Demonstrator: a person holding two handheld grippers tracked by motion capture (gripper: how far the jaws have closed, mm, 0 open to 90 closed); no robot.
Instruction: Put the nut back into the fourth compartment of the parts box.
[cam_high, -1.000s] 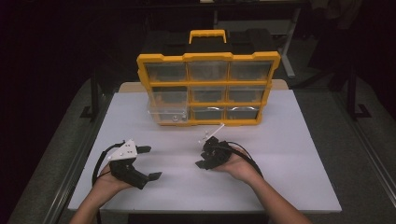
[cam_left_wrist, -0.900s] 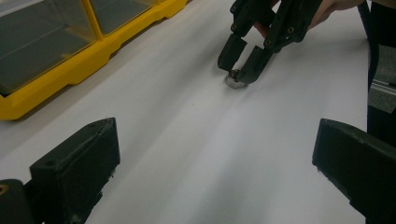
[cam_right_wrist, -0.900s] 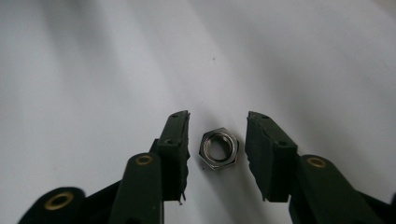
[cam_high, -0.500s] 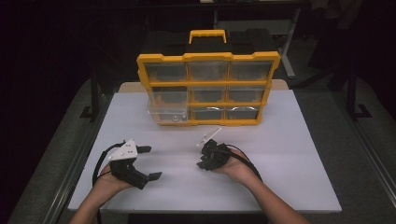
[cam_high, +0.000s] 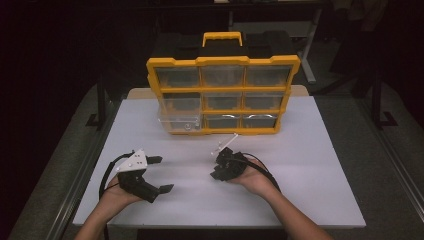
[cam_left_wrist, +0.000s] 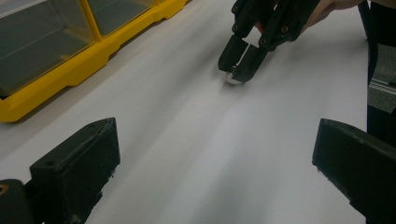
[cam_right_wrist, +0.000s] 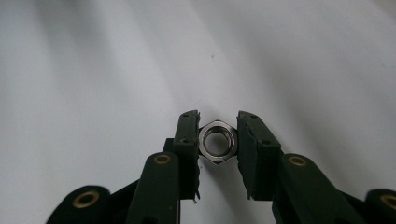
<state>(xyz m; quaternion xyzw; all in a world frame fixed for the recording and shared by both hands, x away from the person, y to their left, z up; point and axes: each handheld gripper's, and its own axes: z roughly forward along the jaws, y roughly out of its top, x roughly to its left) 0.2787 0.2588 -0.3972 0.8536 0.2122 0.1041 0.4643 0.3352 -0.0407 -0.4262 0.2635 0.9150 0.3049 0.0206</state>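
Both jaws of the right gripper (cam_right_wrist: 216, 140) have closed on the nut (cam_right_wrist: 216, 141).

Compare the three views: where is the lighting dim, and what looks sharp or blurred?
High view: surroundings dark, white table lit. Left gripper view: its own jaws soft, organizer slightly blurred. Right gripper view: hex nut sharp between the jaws, table behind hazy.

High view overhead; gripper views close, low; all share table (cam_high: 320, 150).
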